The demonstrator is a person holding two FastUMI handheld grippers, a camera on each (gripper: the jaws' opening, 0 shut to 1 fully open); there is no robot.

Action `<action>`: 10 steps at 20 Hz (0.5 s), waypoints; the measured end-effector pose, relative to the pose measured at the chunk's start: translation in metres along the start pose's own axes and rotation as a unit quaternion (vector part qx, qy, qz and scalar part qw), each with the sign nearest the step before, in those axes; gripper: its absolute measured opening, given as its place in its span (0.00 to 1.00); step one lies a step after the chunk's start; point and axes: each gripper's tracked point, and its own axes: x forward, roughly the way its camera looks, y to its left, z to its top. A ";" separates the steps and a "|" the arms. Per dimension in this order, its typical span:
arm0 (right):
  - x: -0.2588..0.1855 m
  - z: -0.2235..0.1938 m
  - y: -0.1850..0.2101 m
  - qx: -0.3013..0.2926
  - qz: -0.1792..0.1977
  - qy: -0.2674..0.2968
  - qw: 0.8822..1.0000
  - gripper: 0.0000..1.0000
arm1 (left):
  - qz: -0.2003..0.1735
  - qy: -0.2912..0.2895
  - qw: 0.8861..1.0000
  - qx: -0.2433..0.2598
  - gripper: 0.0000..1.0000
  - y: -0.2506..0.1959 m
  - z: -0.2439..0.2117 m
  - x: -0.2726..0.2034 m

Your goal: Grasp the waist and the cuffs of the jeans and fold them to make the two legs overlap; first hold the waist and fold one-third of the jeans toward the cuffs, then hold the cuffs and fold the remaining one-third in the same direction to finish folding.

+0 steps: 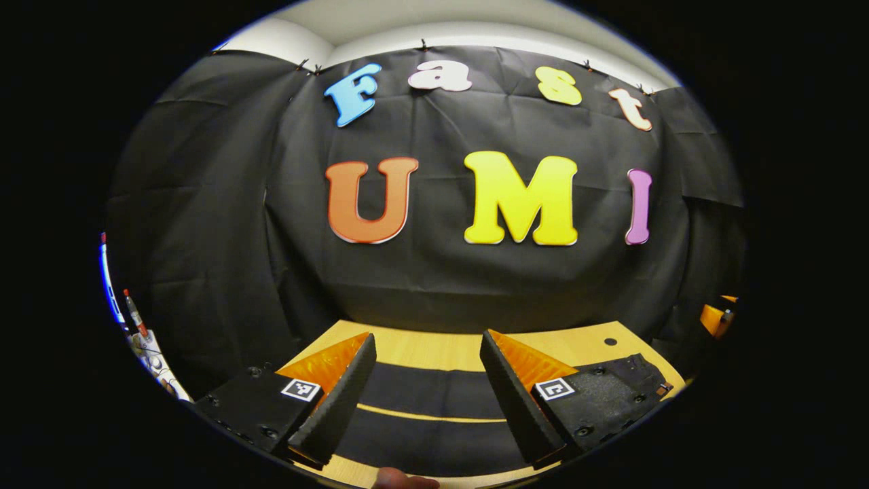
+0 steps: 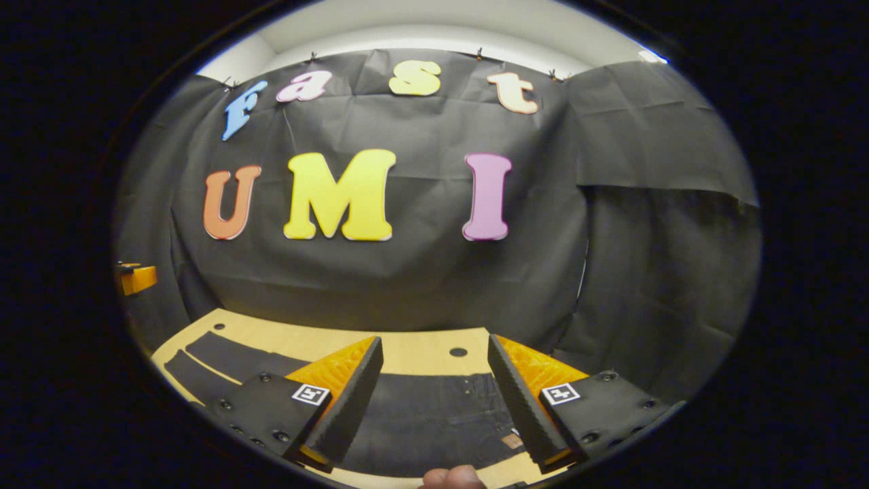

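— Jeans position?
— The jeans (image 2: 421,414) lie flat on the worktop (image 2: 414,350), legs side by side, waist under the right gripper (image 2: 434,387).
— Gripper condition?
— The left gripper (image 1: 428,380) hangs over the legs, fingers spread, holding nothing. Right gripper likewise spread and clear of the cloth.

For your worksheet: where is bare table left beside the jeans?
A bare strip of table runs between the jeans and the back wall, around a small hole. A thin strip shows between the legs. The jeans cover the middle.
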 end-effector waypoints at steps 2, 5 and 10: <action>0.009 -0.020 -0.014 -0.018 -0.008 0.028 0.999 0.97 | 0.023 0.053 0.998 -0.038 0.99 0.022 -0.031 0.002; 0.019 -0.038 -0.030 -0.024 -0.023 0.059 0.998 0.99 | 0.076 0.117 0.984 -0.113 0.99 0.073 -0.073 0.001; 0.035 -0.078 -0.036 0.016 -0.045 0.125 0.991 0.97 | 0.145 0.200 0.932 -0.265 0.99 0.139 -0.142 0.004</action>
